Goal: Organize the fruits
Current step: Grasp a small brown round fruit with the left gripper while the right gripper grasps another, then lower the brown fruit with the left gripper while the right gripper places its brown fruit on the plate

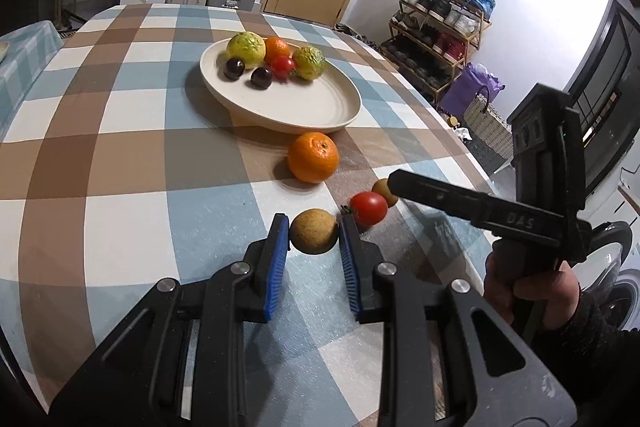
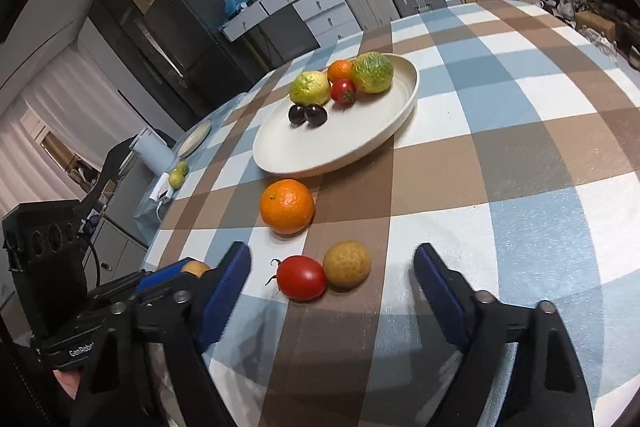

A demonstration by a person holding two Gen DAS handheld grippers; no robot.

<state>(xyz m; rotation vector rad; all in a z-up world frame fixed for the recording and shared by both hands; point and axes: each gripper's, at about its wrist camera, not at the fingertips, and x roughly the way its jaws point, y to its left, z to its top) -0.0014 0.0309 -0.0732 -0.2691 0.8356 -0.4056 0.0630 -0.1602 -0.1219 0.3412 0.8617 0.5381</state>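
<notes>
A: Status on the fruit? Start w/ what we hold.

B: The left gripper (image 1: 314, 235) is clamped on a small round tan fruit (image 1: 313, 231), blue pads pressed to both its sides, near edge of the table. Whether it's clear of the checked tablecloth (image 1: 120, 147) we can't tell.

A: Right side?

B: The right gripper (image 2: 332, 263) has its jaws apart and holds nothing. Between its fingers, but not touched, lie a red tomato (image 2: 301, 277) and a second tan fruit (image 2: 347, 264), the two touching each other. Just beyond them sits a loose orange (image 2: 287, 206).

A: Plate contents?

B: The cream plate (image 2: 320, 155) is farther back. Six items are grouped at its far side: two yellow-green bumpy fruits, a small orange, a tomato, two dark plums. The near half of the plate is bare.

A: So, progress?

B: We judge approx. 60% done. Six are on the plate; four remain: one gripped, three loose on the cloth. Next per our reading: carry the gripped fruit to the plate's bare near half, then pick the tomato w/ the right gripper. Risk: tomato and tan fruit touch, so closing on one may roll the other.
</notes>
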